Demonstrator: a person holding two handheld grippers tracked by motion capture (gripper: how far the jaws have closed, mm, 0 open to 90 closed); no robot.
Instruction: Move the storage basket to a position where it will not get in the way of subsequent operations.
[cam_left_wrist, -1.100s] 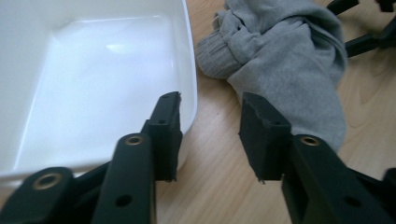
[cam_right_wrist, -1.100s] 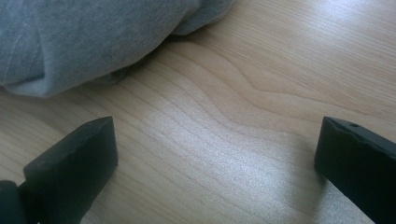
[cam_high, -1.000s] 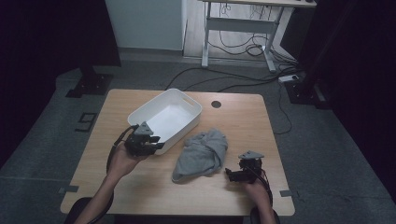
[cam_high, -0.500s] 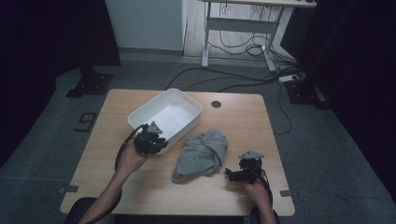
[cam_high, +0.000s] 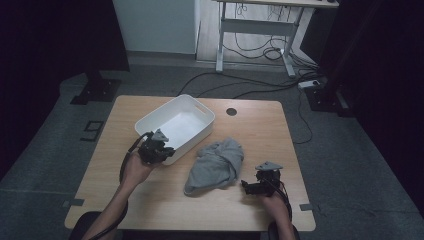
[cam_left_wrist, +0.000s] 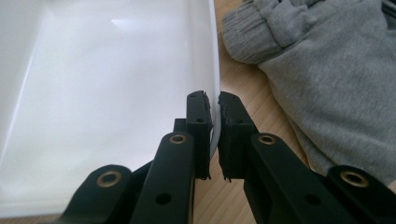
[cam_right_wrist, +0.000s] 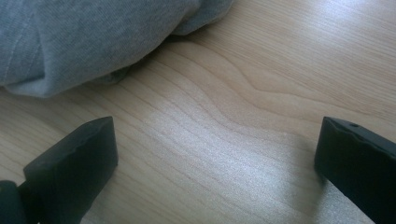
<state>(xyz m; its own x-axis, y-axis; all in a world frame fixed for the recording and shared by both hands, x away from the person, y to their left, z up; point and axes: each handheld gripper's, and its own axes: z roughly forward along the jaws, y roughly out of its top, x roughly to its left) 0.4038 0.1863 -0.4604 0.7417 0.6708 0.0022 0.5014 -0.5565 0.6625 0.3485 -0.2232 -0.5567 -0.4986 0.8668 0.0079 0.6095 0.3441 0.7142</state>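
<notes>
Left hand-held gripper (cam_left_wrist: 213, 103): jaws have just been closing and now clamp the thin wall of the white bin (cam_left_wrist: 93, 93), one pad inside, one outside, at the long wall that faces the grey garment (cam_left_wrist: 327, 70). In the high view the left hand-held gripper (cam_high: 156, 148) sits at the near corner of the bin (cam_high: 200, 107), which stands on the tabletop (cam_high: 260, 125) at an angle, left of centre.

Right hand-held gripper (cam_right_wrist: 215, 154): jaws spread wide, nothing between them, bare wood beneath. It rests just beside the near right edge of the garment (cam_right_wrist: 84, 42). In the high view the right hand-held gripper (cam_high: 257, 184) lies at the near right of the tabletop, with the garment (cam_high: 217, 162) crumpled between the two grippers, close to the bin but apart from it.

Step in hand, as judged: secure the bin so that it can be steadied or shifted toward the cloth.

Notes for doing it well:
- Pads bite only the top of the wall; seat them deeper before pulling, since glossy plastic may slip.
- Drag low and level. A corner grip will tend to swing the bin, so pull along the wall's line.
- Stop short of the garment cuff so the bin does not ride onto it.
- The right gripper should take a thick fold, not a single edge, once the bin is steady.
</notes>
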